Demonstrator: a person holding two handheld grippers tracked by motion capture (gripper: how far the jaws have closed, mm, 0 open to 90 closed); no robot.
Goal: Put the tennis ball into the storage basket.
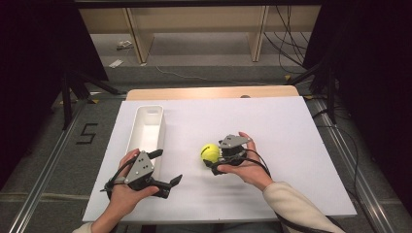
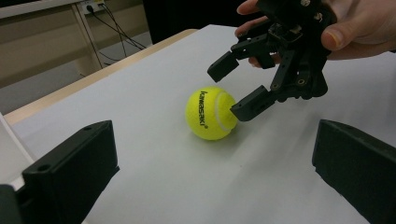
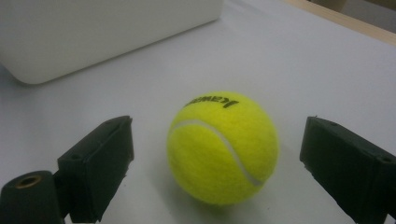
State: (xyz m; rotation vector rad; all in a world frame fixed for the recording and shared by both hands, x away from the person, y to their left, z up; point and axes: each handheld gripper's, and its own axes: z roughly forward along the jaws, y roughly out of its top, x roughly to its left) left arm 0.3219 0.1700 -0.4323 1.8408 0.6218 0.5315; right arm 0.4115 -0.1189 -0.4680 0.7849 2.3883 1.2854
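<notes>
Left hand-held gripper [image 1: 166, 169] near the bench's [image 1: 291, 145] near-left edge, jaws apart, empty.
Right hand-held gripper [image 2: 236, 88] spread around the yellow tennis ball [image 1: 210, 153], pads not pressing; white bin [image 1: 145, 127] far left.

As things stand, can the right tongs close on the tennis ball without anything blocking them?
Probably yes. The right tongs stand open right at the tennis ball, which sits on the white board; a jaw shows on each side in the right gripper view, with nothing between. The white bin and left tongs are off to the side.
</notes>
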